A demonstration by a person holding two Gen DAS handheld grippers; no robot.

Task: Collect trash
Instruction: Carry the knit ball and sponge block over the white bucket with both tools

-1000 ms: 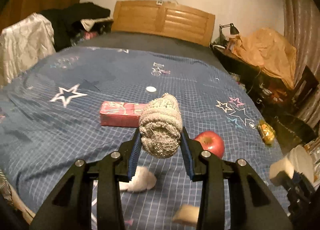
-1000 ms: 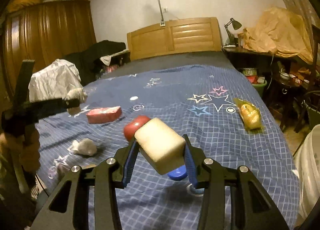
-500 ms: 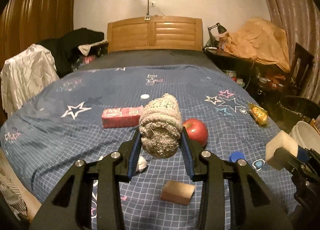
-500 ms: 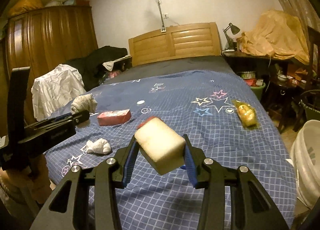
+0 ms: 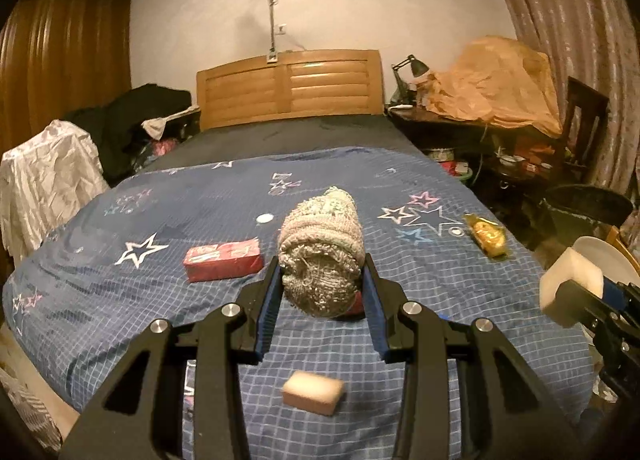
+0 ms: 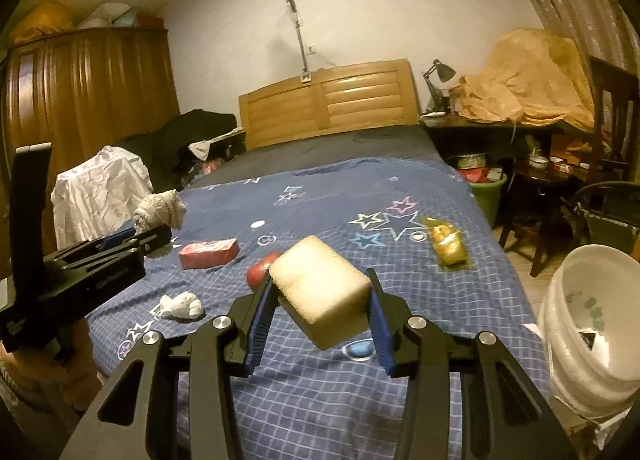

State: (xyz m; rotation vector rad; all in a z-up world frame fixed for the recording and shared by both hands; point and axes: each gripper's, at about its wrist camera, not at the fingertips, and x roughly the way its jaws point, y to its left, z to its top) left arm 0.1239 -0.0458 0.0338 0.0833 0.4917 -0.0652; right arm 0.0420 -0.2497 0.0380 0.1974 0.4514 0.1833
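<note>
My left gripper (image 5: pixel 320 288) is shut on a grey knitted roll (image 5: pixel 320 252) and holds it above the blue star bedspread (image 5: pixel 120 300). It also shows at the left of the right wrist view (image 6: pixel 160 219). My right gripper (image 6: pixel 318 300) is shut on a cream sponge block (image 6: pixel 320 296), held above the bed's foot. A white bucket (image 6: pixel 596 332) stands on the floor to the right of the bed. A crumpled white tissue (image 6: pixel 180 306), a yellow wrapper (image 6: pixel 448 246) and a tan block (image 5: pixel 314 398) lie on the bed.
A red box (image 5: pixel 224 260), a red apple (image 6: pixel 260 272), a blue cap (image 6: pixel 358 348) and a small white disc (image 5: pixel 264 218) lie on the bedspread. A wooden headboard (image 5: pixel 288 87) stands behind. A cluttered desk (image 5: pixel 480 127) and a dark chair (image 6: pixel 600 211) stand right.
Both grippers have pulled back and up from the bed with their loads held. The bucket has come further into the right wrist view; the tan block now lies under the left gripper.
</note>
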